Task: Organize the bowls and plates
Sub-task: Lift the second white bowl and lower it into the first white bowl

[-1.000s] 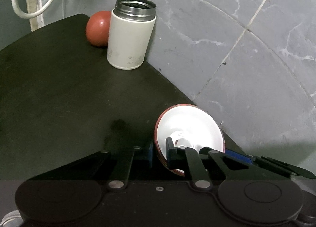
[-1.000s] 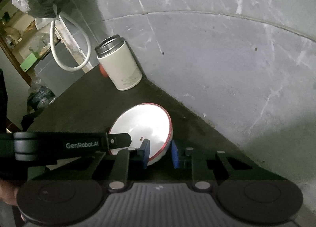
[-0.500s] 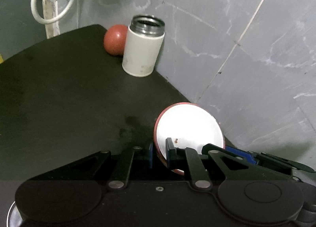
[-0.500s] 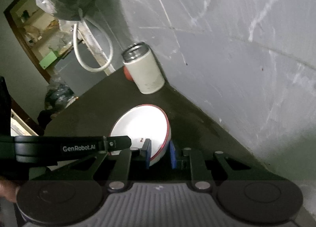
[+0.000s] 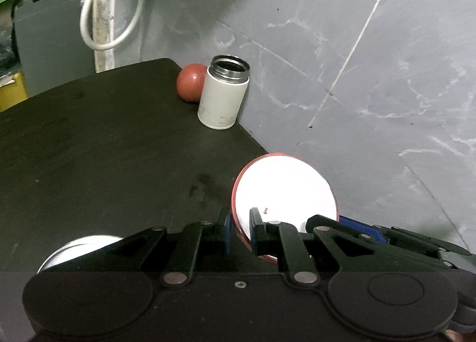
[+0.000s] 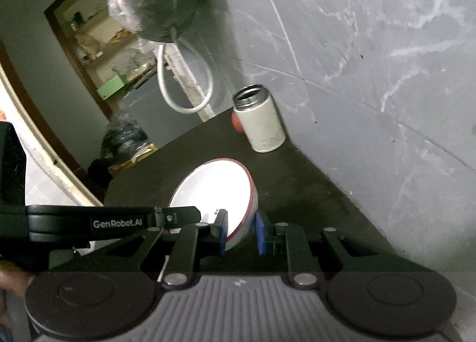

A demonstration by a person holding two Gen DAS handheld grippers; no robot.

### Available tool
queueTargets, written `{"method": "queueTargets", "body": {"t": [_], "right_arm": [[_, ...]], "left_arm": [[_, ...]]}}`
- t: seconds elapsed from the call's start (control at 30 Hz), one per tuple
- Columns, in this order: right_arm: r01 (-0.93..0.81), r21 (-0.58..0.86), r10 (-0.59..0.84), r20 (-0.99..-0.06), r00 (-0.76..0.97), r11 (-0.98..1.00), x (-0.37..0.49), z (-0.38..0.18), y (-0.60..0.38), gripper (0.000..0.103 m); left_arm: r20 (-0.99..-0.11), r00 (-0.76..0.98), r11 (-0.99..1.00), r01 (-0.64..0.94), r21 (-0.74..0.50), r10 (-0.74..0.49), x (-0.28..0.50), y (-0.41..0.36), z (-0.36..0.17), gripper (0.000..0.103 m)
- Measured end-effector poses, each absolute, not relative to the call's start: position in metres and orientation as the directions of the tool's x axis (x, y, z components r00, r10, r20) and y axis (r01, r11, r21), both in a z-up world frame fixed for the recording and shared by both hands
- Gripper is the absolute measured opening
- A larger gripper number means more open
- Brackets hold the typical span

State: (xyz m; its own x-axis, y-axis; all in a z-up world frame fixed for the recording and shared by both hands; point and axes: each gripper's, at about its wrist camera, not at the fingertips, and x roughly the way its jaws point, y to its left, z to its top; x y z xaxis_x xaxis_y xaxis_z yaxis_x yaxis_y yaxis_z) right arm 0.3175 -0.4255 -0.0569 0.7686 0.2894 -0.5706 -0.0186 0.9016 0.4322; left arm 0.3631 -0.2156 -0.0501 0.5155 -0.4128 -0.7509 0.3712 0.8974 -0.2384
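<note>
Dark matte tabletop (image 5: 98, 163) against grey marbled tile wall (image 5: 386, 89) | far corner: cream steel-rimmed canister (image 5: 223, 95), red ball (image 5: 190, 82) | left gripper (image 5: 239, 230) and right gripper (image 6: 240, 233) both clamp red-rimmed white bowl (image 5: 282, 190).

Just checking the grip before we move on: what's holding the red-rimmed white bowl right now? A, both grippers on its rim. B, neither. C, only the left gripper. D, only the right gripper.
A: the left gripper and right gripper each pinch the bowl rim.

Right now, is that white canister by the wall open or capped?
Open. The white canister stands upright with no lid; its metal rim and dark hollow mouth show in both wrist views.
</note>
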Motion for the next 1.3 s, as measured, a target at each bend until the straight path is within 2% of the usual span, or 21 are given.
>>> {"method": "queueTargets", "body": {"t": [0.47, 1.3], "right_arm": [[-0.155, 0.427, 0.401, -0.578, 0.711, 0.891, 0.272, -0.045, -0.416, 0.022], [-0.168, 0.443, 0.452, -0.677, 0.581, 0.881, 0.229, -0.072, -0.414, 0.022]], "left_arm": [[-0.747, 0.538, 0.914, 0.326, -0.241, -0.389, 0.304, -0.192, -0.029, 0.013], [-0.821, 0.448, 0.931, 0.256, -0.260, -0.353, 0.258, -0.188, -0.065, 0.013]]}}
